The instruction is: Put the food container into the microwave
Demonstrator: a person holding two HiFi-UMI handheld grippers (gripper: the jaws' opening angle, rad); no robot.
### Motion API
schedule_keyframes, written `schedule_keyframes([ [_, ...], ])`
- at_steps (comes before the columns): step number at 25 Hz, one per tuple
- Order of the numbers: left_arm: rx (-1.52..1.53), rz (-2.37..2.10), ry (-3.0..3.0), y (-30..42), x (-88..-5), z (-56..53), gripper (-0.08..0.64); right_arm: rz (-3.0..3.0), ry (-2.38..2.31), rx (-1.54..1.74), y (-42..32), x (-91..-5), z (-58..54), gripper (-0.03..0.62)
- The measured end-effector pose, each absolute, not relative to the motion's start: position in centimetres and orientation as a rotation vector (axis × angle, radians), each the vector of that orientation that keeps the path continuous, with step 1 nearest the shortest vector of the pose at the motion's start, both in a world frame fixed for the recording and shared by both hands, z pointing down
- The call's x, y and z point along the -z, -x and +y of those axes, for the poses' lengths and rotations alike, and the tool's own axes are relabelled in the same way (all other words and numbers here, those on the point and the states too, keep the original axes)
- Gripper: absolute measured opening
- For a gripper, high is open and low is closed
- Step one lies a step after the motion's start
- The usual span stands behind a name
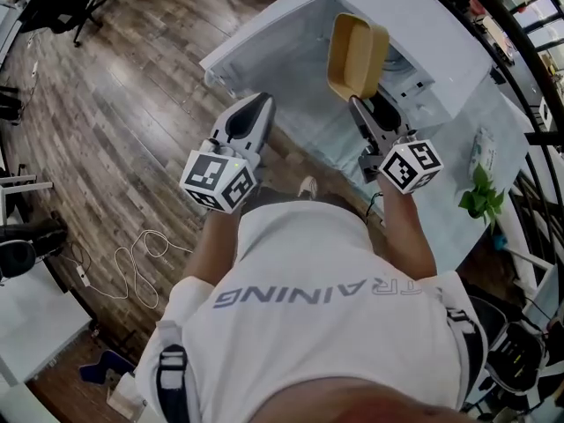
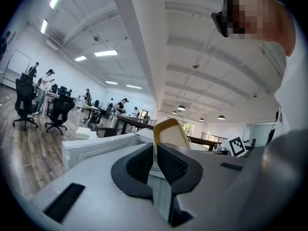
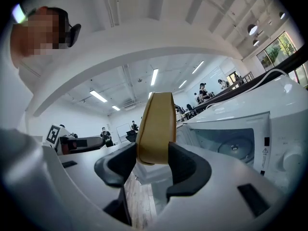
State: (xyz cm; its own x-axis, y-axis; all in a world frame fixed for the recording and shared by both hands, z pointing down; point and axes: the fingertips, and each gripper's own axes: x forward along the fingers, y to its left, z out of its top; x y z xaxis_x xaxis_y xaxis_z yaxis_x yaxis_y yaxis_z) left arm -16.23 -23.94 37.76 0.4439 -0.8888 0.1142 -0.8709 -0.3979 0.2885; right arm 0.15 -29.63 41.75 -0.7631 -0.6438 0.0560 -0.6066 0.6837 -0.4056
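A tan food container [image 1: 357, 55] is tipped on its side in the air, and my right gripper [image 1: 361, 104] is shut on its rim. In the right gripper view the container [image 3: 156, 126] stands between the pads of that gripper [image 3: 153, 160]. The white microwave [image 1: 441, 60] sits on a white table with its door [image 1: 264, 51] swung open to the left. Its cavity with the turntable [image 3: 231, 146] lies to the right of the container. My left gripper [image 1: 262, 102] hovers before the open door, shut and holding nothing [image 2: 155, 165]. From there the container [image 2: 171, 133] shows beyond the jaws.
A small green plant [image 1: 480, 196] and a white packet [image 1: 483, 152] lie on the table [image 1: 458, 227] right of the microwave. A white cable [image 1: 132, 263] curls on the wooden floor at left. Office chairs [image 1: 66, 3] stand at the far left. People work at distant desks [image 2: 48, 88].
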Motion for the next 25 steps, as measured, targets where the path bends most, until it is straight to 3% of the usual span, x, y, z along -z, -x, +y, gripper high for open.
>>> schedule_keyframes([
  [8,0.022,-1.404,-2.444,12.8,-38.5,-26.3,0.054,2.774,1.055,0.811,-0.9,-45.9,-30.5,0.222],
  [25,-0.033,-1.212,-2.561,12.4,-39.7,-30.2,0.054,2.474,1.266,1.155,-0.5,-54.9,-37.8,0.221],
])
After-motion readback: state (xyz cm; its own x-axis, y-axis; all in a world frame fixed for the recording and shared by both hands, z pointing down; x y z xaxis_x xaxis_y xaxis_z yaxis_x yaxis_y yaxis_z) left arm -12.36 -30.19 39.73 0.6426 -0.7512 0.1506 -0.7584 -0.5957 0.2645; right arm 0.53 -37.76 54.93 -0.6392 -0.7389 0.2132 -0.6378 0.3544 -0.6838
